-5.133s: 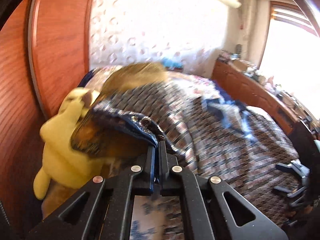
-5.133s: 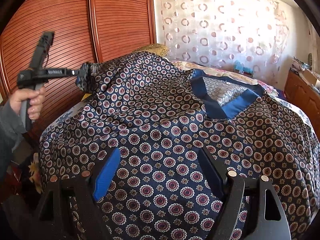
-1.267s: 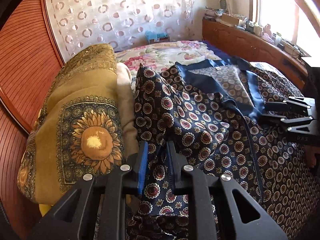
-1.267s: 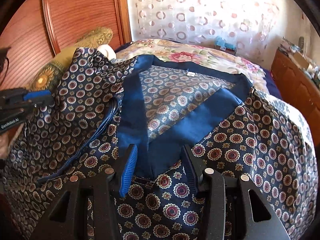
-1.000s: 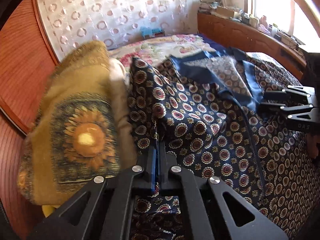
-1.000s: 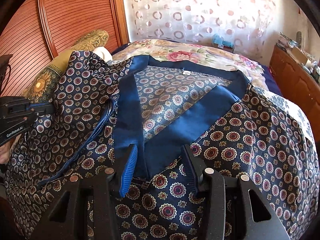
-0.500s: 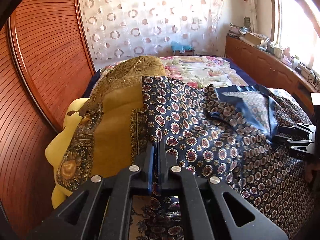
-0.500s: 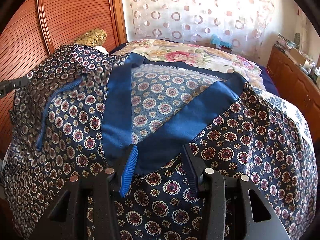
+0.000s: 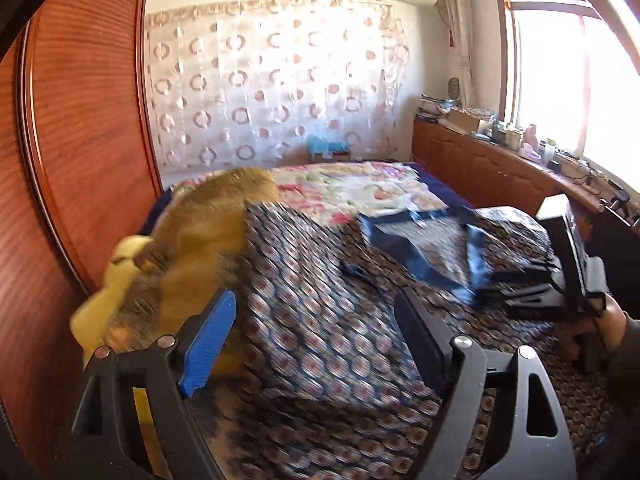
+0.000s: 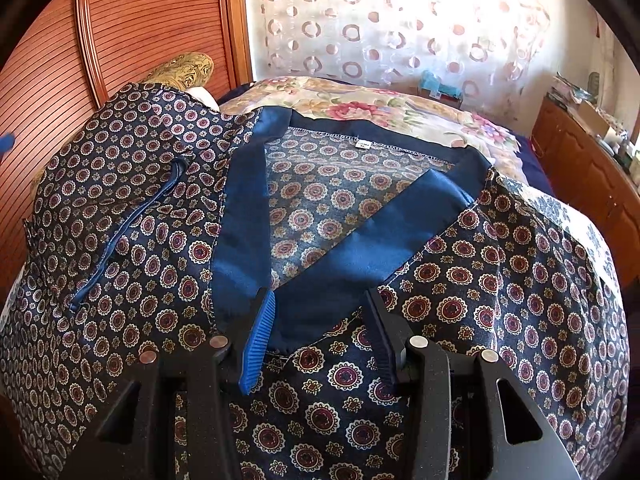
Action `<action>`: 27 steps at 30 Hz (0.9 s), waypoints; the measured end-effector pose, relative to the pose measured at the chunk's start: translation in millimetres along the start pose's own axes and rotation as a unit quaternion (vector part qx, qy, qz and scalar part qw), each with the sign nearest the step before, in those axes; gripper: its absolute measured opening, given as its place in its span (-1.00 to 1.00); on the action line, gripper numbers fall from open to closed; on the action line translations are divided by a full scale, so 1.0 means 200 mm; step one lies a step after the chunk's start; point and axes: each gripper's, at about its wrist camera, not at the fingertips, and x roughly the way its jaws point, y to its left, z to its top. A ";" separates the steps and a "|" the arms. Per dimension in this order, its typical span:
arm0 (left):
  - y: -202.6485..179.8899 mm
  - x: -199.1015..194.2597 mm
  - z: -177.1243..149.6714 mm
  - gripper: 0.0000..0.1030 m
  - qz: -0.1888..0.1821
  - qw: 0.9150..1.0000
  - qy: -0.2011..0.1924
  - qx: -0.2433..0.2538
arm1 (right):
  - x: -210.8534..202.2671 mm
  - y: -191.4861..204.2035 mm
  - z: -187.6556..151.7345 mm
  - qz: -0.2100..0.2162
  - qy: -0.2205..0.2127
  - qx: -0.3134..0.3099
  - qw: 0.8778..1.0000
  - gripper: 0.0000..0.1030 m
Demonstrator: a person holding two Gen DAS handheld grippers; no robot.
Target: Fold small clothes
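Observation:
A navy garment with a medallion print (image 10: 480,272) and a plain blue V-neck band (image 10: 236,216) lies spread face up on the bed. Its left sleeve (image 10: 120,184) is draped over a pillow. My right gripper (image 10: 320,300) is open and hovers just above the point of the V-neck, holding nothing. My left gripper (image 9: 316,312) is open and empty above the garment's left side (image 9: 320,300); that view is motion-blurred. The right gripper (image 9: 560,288) shows at the right edge of the left wrist view.
A gold patterned pillow (image 9: 200,232) and a yellow plush toy (image 9: 108,292) lie at the bed's left, against a wooden panelled wall (image 9: 80,140). A floral bedspread (image 10: 360,104) shows beyond the collar. A wooden cabinet (image 9: 500,168) with clutter runs along the right under the window.
My left gripper was shut on the garment's left sleeve edge and lifting it; it has now opened wide and let the cloth go. The right gripper stayed open over the V-neck.

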 end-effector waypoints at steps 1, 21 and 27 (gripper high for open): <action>-0.03 0.01 -0.03 0.59 -0.002 1.000 0.004 -0.004 | 0.00 0.00 0.00 0.000 0.000 0.000 1.000 -0.08; -0.32 0.36 -0.29 0.59 -0.040 0.988 0.148 -0.002 | 0.00 0.02 0.00 -0.002 0.000 -0.006 1.000 0.02; -0.37 0.40 -0.31 0.62 -0.022 0.986 0.164 0.027 | 0.00 0.01 0.00 -0.003 0.002 -0.005 1.000 0.14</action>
